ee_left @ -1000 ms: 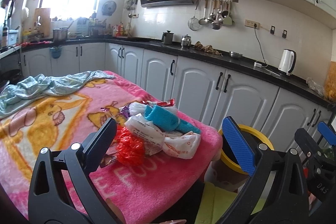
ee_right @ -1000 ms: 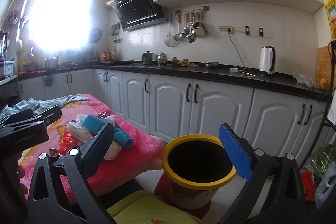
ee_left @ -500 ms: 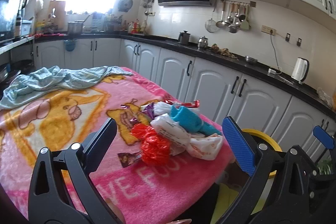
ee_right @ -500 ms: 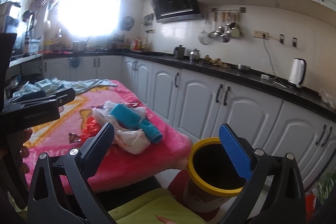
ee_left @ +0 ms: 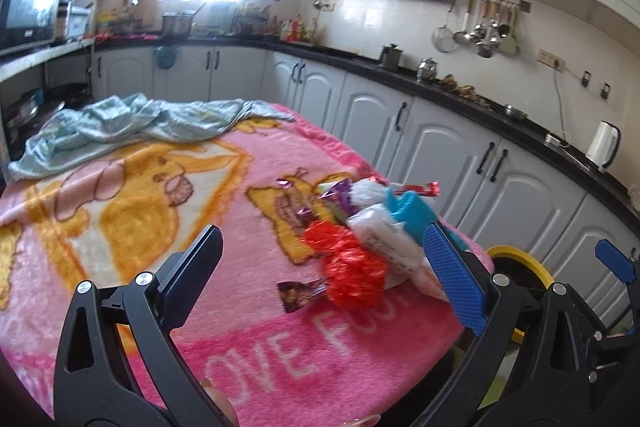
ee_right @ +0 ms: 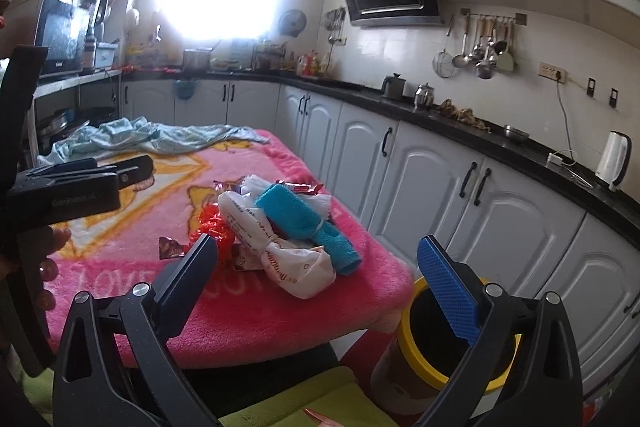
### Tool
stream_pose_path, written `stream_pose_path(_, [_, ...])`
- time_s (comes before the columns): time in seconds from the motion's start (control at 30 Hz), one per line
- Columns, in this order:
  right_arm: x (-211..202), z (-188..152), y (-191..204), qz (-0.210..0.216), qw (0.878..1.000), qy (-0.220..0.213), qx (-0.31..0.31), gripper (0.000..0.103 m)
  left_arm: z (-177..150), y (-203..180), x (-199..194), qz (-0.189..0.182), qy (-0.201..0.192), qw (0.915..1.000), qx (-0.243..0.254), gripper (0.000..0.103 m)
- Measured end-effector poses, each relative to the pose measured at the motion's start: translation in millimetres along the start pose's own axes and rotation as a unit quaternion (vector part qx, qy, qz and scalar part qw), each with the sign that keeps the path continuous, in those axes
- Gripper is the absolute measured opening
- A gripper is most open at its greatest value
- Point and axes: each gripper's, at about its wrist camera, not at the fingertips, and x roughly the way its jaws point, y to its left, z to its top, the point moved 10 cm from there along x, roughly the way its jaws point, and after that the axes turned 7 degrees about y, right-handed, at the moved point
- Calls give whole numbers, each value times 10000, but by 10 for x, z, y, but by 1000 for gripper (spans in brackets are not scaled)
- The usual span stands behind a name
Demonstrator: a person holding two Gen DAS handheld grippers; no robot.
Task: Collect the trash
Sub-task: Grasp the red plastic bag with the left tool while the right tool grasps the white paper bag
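Trash pile sat bunched near the right corner of the pink blanket, just above the yellow-rimmed bin standing on the floor beside that corner, likely so pieces could go from the edge into it with a short move. Left gripper was spread wide and held nothing, aimed at the pile with the red bag between its jaws in view but apart from both; judged a reach for a first pick. Right gripper also stood wide and empty, low near the blanket edge, its blue pad over the bin mouth, probably waiting by the drop point. The pile held a white printed bag, a blue cloth, the red bag, and small wrappers lying loose beside it. A pale blue sheet lay crumpled at the far end, well apart. Writing: blanket showed big white letters, "OVE FOO" readable, rest cut off; white bag had red print too small to read; left gripper's side in the right view read roughly "GenRobot", blurred. Nothing in the bin could be seen.
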Motion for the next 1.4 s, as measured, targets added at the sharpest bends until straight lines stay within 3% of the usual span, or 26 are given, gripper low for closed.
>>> stream_pose_path(0.33, [674,-55,-57,175,9980,599,124,97,-113,146,357,-29,552,9985,15,92])
stream_pose_path(0.53, [1120,-228,-93,397,9925,1118,288,97,-200,-34,600,-292,839,9956,314,92])
stream_pose_path(0.9, [1516,-362,-72,1065,9824,1482,400,96,-363,-397,1064,-622,1436,9828,982,92])
stream_pose_path(1.03, [1627,-417,-7,1248,9767,1713,349,77,-442,-395,1208,-595,1678,9786,1027,92])
stream_pose_path(1.07, [1639,-431,15,1293,9756,1747,306,74,-465,-392,1233,-624,1720,9778,1021,89])
stream_pose_path(1.13, [1658,-458,68,1396,9736,1794,198,57,-492,-393,1263,-645,1778,9763,1049,83])
stream_pose_path(1.27, [1608,-446,135,1513,9737,1700,71,54,-559,-394,1329,-752,1941,9730,998,58])
stream_pose_path(1.4, [1501,-386,200,1610,9746,1555,-56,48,-563,-391,1312,-860,1910,9734,928,41])
